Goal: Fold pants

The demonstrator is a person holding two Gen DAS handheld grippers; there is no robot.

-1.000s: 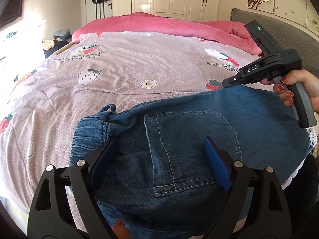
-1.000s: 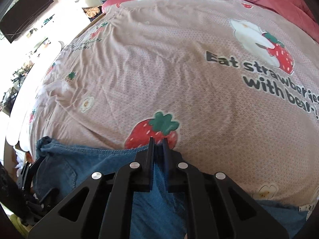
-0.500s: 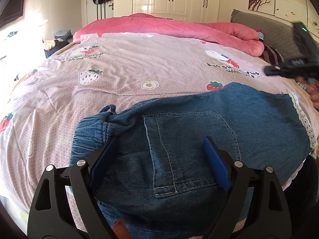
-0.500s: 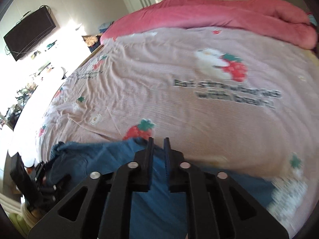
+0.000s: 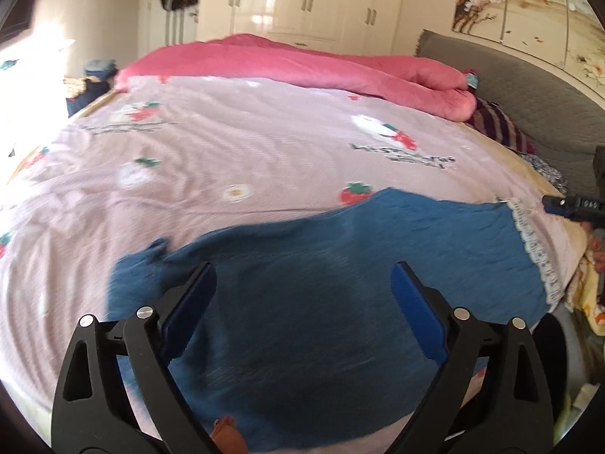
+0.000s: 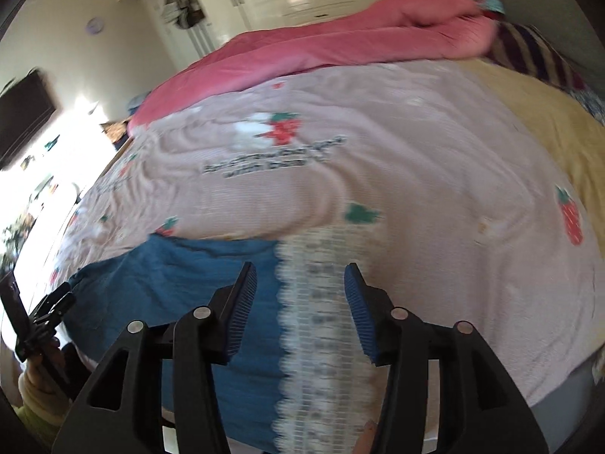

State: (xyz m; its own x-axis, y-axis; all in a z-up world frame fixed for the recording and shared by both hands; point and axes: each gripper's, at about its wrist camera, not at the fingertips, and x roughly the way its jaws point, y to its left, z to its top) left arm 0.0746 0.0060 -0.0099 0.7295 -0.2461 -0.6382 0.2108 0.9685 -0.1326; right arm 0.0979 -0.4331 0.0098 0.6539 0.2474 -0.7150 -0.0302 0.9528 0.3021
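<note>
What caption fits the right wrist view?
Right gripper opening above the pants' lace hem on the bed.

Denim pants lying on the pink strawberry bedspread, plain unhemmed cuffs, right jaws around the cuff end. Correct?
Not quite: the cuffs aren't plain. The right wrist view shows a white lace trim along the cuff of the denim pants, lying between the opening jaws of the right gripper, which don't press on it. The pants do lie on the strawberry bedspread.

Bed, pink strawberry-print cover, blurred, seemingly denim pants, pink quilt
</note>
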